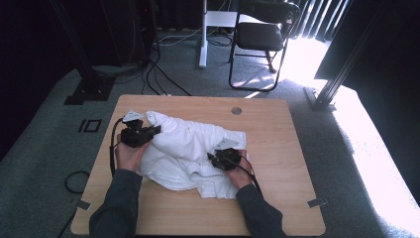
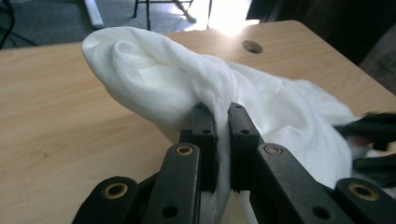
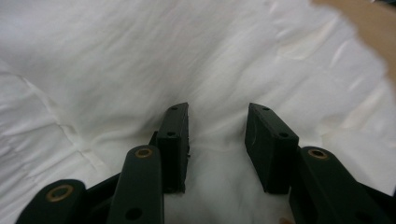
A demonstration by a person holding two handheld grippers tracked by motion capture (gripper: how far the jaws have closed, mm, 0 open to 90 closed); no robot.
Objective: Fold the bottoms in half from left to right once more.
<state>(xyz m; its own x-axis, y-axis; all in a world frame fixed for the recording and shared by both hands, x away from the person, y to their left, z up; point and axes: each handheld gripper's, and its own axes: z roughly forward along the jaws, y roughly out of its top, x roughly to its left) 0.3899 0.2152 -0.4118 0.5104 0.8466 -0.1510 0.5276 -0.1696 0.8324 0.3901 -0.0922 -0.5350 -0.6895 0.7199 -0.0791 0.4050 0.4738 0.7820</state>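
Observation:
A crumpled white cloth (image 1: 193, 148) lies across the middle of the wooden table (image 1: 277, 148). My left gripper (image 1: 156, 130) at the cloth's left end is shut on a fold of it. In the left gripper view the jaws (image 2: 222, 126) pinch the white cloth (image 2: 154, 79), which bulges up and away above them, lifted off the table. My right gripper (image 1: 212, 157) rests over the cloth's right part. In the right gripper view its jaws (image 3: 217, 128) stand apart, and the white cloth (image 3: 140, 60) spreads behind them, untouched by the pads.
A round hole (image 1: 236, 110) sits near the table's far edge. Beyond the table stand a black chair (image 1: 261, 34) and a white desk leg (image 1: 202, 37). Cables (image 1: 158, 74) trail on the grey floor, and a black frame post (image 1: 341, 69) stands at the right.

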